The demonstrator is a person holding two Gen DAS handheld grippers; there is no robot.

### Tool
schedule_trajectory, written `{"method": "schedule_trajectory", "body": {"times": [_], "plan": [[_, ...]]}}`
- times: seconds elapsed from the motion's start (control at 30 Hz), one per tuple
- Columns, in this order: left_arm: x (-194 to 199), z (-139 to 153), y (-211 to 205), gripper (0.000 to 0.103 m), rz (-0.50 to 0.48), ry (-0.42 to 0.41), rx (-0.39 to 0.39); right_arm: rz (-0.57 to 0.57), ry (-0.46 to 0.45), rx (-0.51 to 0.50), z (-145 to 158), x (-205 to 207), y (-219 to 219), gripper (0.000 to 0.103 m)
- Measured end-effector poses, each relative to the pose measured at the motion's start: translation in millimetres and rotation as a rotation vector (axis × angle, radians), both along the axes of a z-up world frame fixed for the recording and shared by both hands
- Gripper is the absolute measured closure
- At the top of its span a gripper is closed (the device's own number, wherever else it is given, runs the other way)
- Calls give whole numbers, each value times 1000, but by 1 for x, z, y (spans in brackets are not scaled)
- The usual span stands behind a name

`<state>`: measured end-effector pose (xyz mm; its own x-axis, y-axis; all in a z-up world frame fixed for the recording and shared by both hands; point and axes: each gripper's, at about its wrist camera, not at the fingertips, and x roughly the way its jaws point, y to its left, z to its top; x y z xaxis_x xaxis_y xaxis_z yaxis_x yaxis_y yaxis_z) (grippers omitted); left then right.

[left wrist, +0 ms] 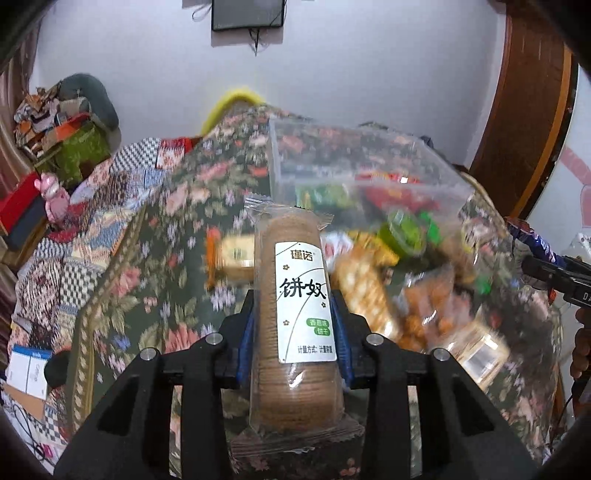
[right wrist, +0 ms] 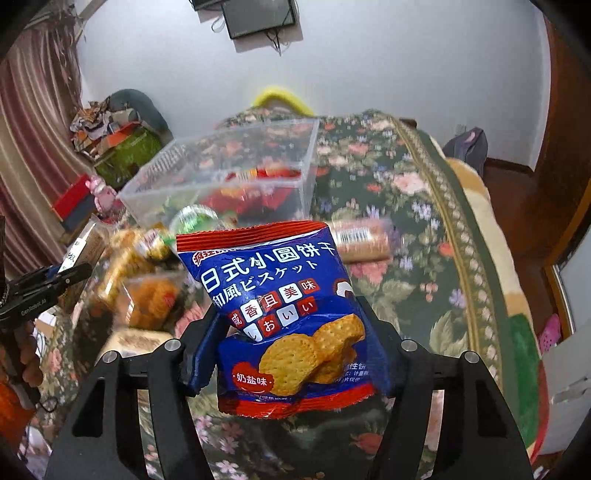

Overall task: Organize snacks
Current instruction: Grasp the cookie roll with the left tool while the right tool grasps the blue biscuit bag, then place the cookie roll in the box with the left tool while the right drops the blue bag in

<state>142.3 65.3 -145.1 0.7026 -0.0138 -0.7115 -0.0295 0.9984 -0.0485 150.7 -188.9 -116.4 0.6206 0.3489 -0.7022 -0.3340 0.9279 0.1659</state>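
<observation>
A clear-wrapped sleeve of round brown biscuits (left wrist: 297,314) with a white label is clamped lengthwise, pointing away. A blue-and-red biscuit packet (right wrist: 288,317) — crumpled, printed with 2 crackers — is pinched upright. Beyond both, a clear plastic bin (right wrist: 236,173) on the floral cloth holds red and green snacks; more packets lie loose before it.

Your left wrist camera looks forward along its claw (left wrist: 295,332) from close above the bed (left wrist: 155,229), with the clear bin (left wrist: 332,158) ahead and right. Your right wrist camera faces the same bin (right wrist: 236,166) from its other side, ahead and left. Both views share the bin, the bed and the wall screen (left wrist: 247,14) above it.
</observation>
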Motion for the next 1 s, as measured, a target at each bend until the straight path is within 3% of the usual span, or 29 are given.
{"method": "schedule_trajectory", "body": {"times": [0.47, 1.0], "plan": [[52, 45, -17, 67, -39, -100, -4, 45, -112, 4, 38, 43, 35, 40], [133, 43, -17, 67, -31, -79, -28, 87, -88, -18, 37, 107, 109, 40]]}}
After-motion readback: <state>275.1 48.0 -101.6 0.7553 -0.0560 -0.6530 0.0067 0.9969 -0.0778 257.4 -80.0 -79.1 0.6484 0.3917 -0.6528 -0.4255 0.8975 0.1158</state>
